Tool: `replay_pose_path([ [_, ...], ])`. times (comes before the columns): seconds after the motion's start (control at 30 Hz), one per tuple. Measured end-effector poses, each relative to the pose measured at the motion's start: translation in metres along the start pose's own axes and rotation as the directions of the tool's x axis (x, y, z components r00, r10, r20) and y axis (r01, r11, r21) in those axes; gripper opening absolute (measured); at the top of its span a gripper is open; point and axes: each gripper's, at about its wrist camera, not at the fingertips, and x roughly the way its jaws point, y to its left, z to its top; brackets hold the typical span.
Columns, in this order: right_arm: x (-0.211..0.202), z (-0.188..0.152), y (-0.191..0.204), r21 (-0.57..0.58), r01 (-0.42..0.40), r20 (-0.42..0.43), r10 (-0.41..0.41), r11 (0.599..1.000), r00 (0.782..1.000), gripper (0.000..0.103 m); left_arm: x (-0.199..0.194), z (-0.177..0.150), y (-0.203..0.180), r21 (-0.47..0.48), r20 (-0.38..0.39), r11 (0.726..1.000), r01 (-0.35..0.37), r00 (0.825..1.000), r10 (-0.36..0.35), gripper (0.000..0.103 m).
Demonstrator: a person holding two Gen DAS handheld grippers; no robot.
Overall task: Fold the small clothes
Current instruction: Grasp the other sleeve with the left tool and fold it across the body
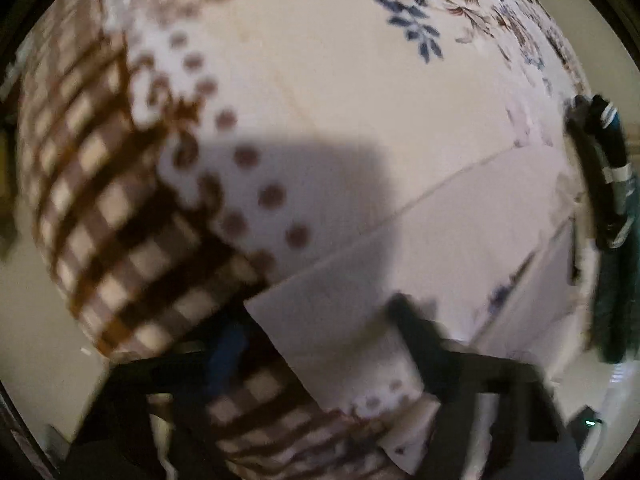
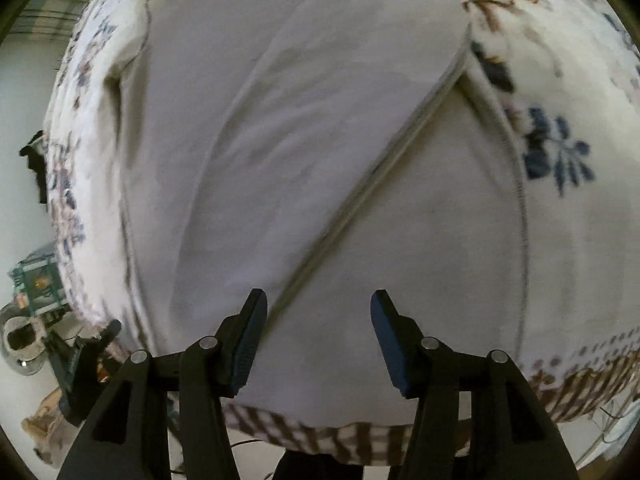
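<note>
Between my right gripper's (image 2: 318,336) fingers, which stand apart and hold nothing, I see the pale grey garment (image 2: 304,152) lying flat on the bedspread (image 2: 572,92), one panel folded diagonally over the rest so a hemmed edge runs from near the left finger up toward the upper right. Just below the tongs the bedspread's brown checked border shows under the garment's near edge. On my left side the picture is blurred; a corner of the pale garment (image 1: 320,332) sits between the left gripper's (image 1: 316,344) dark fingers, but I cannot tell whether they pinch it. Beyond lie the bedspread's (image 1: 320,80) dotted and checked band, then blue floral print, and a dark bundle of clothes (image 1: 604,176) at the far right edge.
</note>
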Motion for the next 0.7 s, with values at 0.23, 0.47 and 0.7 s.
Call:
replay_pose_path([
  [0.23,0.000,0.001,0.001,-0.092,0.417,0.081,-0.410,0.904,0.908,0.071,-0.048,-0.006,-0.053,0.221,0.165,0.963,-0.155,0.979,0.119,0.006],
  [0.47,0.001,-0.001,-0.006,-0.050,0.325,0.042,-0.323,0.944,0.945,0.075,-0.113,-0.067,-0.147,0.589,0.298,0.784,-0.196,0.954,0.014,0.006],
  [0.7,-0.030,-0.005,-0.092,0.093,0.247,0.001,-0.249,0.964,0.969,0.075,-0.085,-0.202,-0.245,0.885,0.100,0.463,-0.057,0.992,-0.070,0.006],
])
